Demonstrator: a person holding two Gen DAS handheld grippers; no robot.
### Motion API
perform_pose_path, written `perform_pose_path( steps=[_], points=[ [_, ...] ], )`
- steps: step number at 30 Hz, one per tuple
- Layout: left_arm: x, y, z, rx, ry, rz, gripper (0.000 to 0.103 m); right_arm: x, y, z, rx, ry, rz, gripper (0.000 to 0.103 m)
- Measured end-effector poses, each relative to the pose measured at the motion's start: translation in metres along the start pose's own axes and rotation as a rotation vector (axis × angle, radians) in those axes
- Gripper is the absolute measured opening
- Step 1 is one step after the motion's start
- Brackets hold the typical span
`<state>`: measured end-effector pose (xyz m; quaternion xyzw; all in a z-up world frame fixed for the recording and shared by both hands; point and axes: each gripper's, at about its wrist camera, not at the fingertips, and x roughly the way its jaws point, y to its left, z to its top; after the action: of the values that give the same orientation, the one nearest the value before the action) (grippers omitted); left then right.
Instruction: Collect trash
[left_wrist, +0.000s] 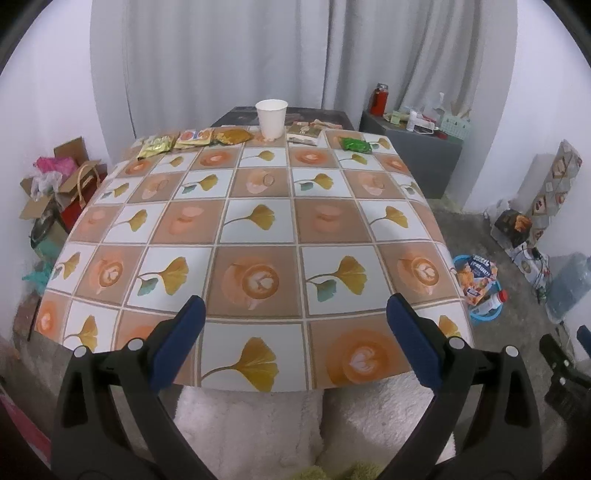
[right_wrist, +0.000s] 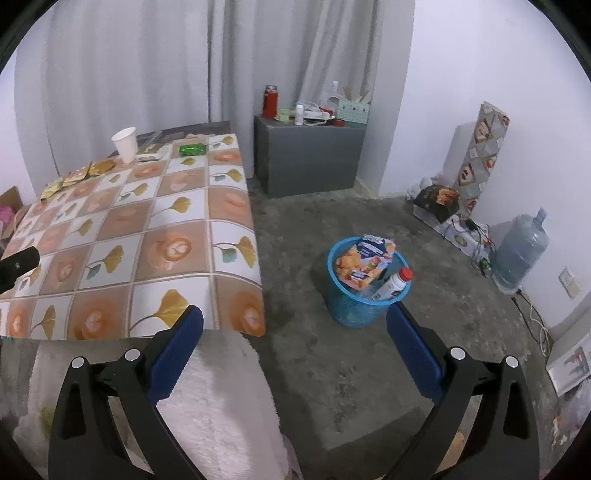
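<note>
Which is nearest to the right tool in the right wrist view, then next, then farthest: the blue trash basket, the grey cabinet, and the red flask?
1. Blue trash basket: on the floor just ahead of the right tool.
2. Grey cabinet: farther back, against the curtain.
3. Red flask: standing on the cabinet's top, at its back left.

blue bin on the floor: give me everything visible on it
The bin is a small round blue basket, apparently mesh plastic with a solid rim. It stands upright on the grey concrete floor, apart from the table, to its right. It is already full: an orange-and-blue snack bag and a white bottle with a red cap stick out above the rim. No gripper touches it.
</note>
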<state>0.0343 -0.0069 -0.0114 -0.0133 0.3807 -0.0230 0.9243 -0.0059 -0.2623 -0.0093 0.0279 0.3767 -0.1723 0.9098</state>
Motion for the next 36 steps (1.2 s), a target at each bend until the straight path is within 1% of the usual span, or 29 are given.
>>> perform_pose_path(
  steps=[6, 14, 36],
  points=[
    [-0.005, -0.014, 0.0, 0.039, -0.012, -0.01, 0.094, 0.001, -0.012, -0.002, 0.017, 0.017, -0.017, 0.097],
    [-0.011, -0.029, -0.001, 0.072, -0.019, -0.022, 0.094, 0.001, -0.015, -0.004, 0.019, 0.018, -0.023, 0.097],
    [-0.01, -0.038, -0.007, 0.087, 0.005, -0.039, 0.094, 0.002, -0.02, -0.007, 0.025, 0.025, -0.026, 0.097]
  ],
)
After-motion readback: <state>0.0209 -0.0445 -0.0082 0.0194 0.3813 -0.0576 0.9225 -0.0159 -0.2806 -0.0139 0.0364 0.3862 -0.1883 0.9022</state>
